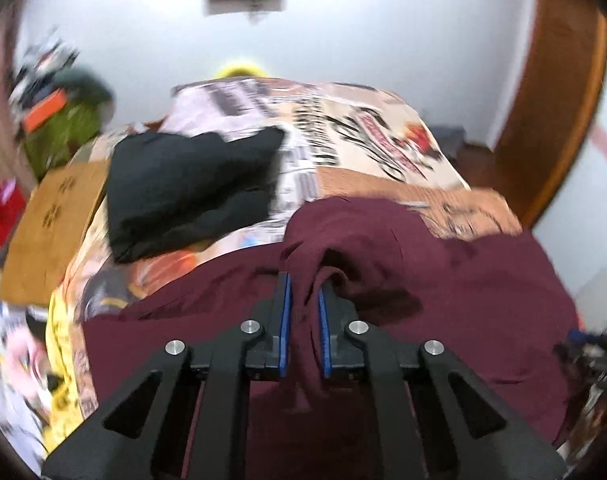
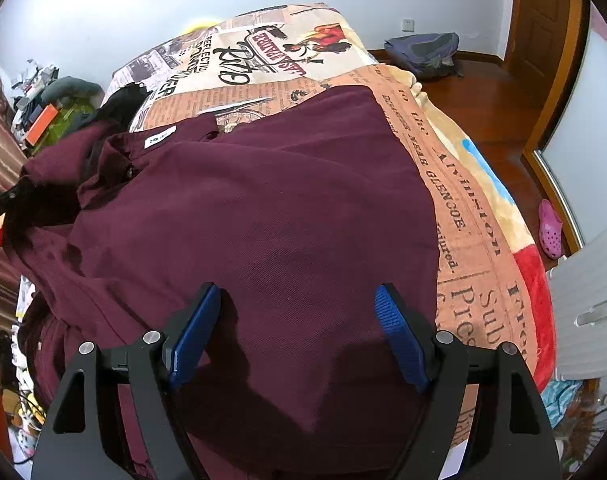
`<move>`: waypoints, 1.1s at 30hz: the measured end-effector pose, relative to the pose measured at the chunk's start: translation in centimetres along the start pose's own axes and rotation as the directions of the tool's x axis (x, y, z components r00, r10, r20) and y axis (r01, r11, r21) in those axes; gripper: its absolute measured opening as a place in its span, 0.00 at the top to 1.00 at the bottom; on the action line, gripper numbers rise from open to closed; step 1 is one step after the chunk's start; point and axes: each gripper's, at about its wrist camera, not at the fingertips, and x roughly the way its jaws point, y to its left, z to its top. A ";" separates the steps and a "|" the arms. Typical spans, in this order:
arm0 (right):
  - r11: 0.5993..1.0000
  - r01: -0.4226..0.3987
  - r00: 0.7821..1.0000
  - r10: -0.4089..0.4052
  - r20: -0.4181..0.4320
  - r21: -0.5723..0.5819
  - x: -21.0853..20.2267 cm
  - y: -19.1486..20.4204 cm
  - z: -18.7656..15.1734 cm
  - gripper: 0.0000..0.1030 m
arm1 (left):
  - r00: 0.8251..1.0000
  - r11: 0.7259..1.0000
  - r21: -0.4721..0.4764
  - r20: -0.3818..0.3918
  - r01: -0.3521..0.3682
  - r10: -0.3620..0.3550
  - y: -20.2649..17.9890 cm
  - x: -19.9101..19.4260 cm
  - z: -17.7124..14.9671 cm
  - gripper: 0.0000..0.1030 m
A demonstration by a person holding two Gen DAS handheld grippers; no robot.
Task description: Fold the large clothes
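Observation:
A large maroon shirt (image 2: 263,200) lies spread on the bed, collar and white label at its far left. In the left wrist view the shirt (image 1: 483,300) fills the near part of the bed. My left gripper (image 1: 303,292) is shut on a bunched fold of the maroon shirt, lifted a little off the bed. My right gripper (image 2: 297,300) is open and empty, its blue pads (image 2: 195,332) spread just above the shirt's near edge.
The bed has a newspaper-print blanket (image 2: 463,208). A folded black garment (image 1: 183,188) lies on the bed's far left. A cardboard box (image 1: 51,232) stands left of the bed. A backpack (image 2: 423,52) and a pink shoe (image 2: 549,228) lie on the wooden floor at right.

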 end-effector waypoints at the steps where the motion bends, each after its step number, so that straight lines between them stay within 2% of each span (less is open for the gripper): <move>1: 1.000 0.000 1.000 0.000 0.001 -0.001 0.0 0.0 0.0 0.25 | 1.000 1.000 -0.021 -0.001 -0.007 0.007 0.8 -0.2 -0.2 0.89; 4: 1.000 -0.001 1.000 0.001 0.000 0.001 0.0 0.0 0.0 0.25 | 1.000 0.995 -0.094 -0.022 -0.022 0.020 3.6 -1.0 -1.4 0.89; 9: 1.000 0.000 1.000 0.000 0.001 0.003 0.1 0.0 0.0 0.25 | 0.994 0.980 -0.199 -0.109 -0.018 -0.004 7.3 -0.8 -4.8 0.89; 12: 1.000 0.004 1.000 -0.004 0.001 0.005 0.0 0.0 0.0 0.25 | 0.978 0.965 -0.264 -0.197 0.015 -0.069 8.9 0.3 -6.8 0.88; 15: 1.000 0.005 1.000 -0.005 -0.001 0.010 0.0 0.0 0.0 0.25 | 0.957 0.935 -0.352 -0.252 0.048 -0.143 10.3 1.0 -8.6 0.88; 18: 1.000 0.010 1.000 -0.010 -0.003 0.006 -0.1 0.0 0.0 0.25 | 0.956 0.912 -0.409 -0.251 0.039 -0.153 11.7 0.4 -9.6 0.88; 20: 1.000 0.019 1.000 -0.019 -0.002 -0.001 -0.3 0.2 0.1 0.25 | 0.958 0.897 -0.441 -0.245 0.028 -0.150 12.8 0.0 -9.9 0.81; 22: 1.000 0.027 1.000 -0.027 0.008 -0.016 -0.8 0.5 0.4 0.25 | 0.962 0.876 -0.482 -0.231 0.018 -0.147 14.1 -0.7 -10.2 0.59; 24: 0.999 0.025 0.999 -0.024 0.037 -0.023 -1.5 0.8 0.8 0.25 | 0.967 0.859 -0.512 -0.221 -0.006 -0.124 15.2 -1.2 -10.6 0.52; 27: 0.999 0.027 0.996 -0.024 0.084 -0.029 -2.7 1.3 1.5 0.25 | 0.961 0.837 -0.547 -0.234 -0.003 -0.149 16.2 -1.1 -11.6 0.52; 30: 0.999 0.035 0.992 -0.030 0.119 -0.038 -3.2 1.8 2.1 0.25 | 0.947 0.793 -0.609 -0.243 0.021 -0.212 16.7 -0.1 -12.8 0.52; 33: 0.999 0.026 0.992 -0.021 0.126 -0.038 -3.2 2.1 2.5 0.25 | 0.943 0.757 -0.653 -0.246 0.011 -0.226 17.0 0.9 -13.8 0.52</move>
